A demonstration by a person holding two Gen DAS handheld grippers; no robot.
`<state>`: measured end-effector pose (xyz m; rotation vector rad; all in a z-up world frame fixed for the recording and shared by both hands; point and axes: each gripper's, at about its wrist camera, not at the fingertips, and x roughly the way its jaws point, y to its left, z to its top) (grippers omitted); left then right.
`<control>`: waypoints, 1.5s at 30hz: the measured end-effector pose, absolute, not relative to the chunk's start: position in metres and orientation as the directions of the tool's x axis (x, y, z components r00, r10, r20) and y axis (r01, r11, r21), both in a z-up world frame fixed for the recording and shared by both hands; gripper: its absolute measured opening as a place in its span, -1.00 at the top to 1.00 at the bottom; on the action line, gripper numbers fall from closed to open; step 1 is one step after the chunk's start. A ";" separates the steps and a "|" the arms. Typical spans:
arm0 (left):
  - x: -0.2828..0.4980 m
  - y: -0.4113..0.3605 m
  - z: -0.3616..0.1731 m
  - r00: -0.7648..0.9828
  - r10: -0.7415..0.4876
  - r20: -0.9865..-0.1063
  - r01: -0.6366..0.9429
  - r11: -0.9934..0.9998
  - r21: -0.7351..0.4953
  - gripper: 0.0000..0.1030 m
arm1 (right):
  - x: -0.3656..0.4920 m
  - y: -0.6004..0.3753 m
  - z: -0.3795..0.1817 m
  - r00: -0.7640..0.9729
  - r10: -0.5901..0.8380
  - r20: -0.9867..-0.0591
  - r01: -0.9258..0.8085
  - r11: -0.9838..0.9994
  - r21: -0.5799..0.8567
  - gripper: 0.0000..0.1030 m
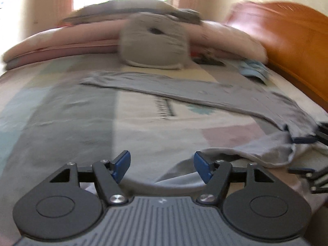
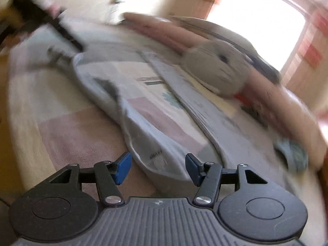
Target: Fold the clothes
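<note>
The bedsheet point(image 1: 61, 110) shows pastel blocks: pale blue at nine o'clock, grey-green in the middle, cream beside it, dusty pink towards four o'clock. Across it lies a plain grey garment point(image 1: 184, 90). At twelve o'clock sits a grey cushion point(image 1: 153, 45) with a dark spot, against pink bedding point(image 1: 61, 43). The headboard point(image 1: 287, 37) at two o'clock is orange-brown wood. A small light-blue cloth point(image 1: 253, 69) lies near it. Both grippers are black with blue pads point(image 1: 123, 163), on a ribbed grey body.
</note>
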<state>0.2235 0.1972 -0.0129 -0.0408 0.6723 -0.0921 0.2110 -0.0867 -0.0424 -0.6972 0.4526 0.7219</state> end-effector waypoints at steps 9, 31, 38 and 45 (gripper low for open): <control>0.251 0.208 -0.006 0.727 -0.234 -0.646 0.162 0.972 -0.170 -0.45 | 0.256 -0.050 -0.042 0.501 0.331 -0.800 -0.849 0.368 -0.380 0.93; 0.340 0.213 -0.028 0.623 -0.397 -0.674 0.295 0.917 -0.268 -0.49 | 0.407 -0.038 -0.027 0.561 0.189 -0.806 -0.644 0.712 -0.281 0.74; 0.344 0.195 -0.030 0.602 -0.436 -0.669 0.337 0.898 -0.283 -0.49 | 0.372 -0.088 0.019 0.654 0.150 -0.742 -0.500 0.822 -0.274 0.36; 0.348 0.146 -0.010 0.569 -0.451 -0.687 0.431 0.875 -0.218 -0.48 | 0.308 -0.142 0.017 0.615 0.116 -0.780 -0.477 0.843 -0.250 0.38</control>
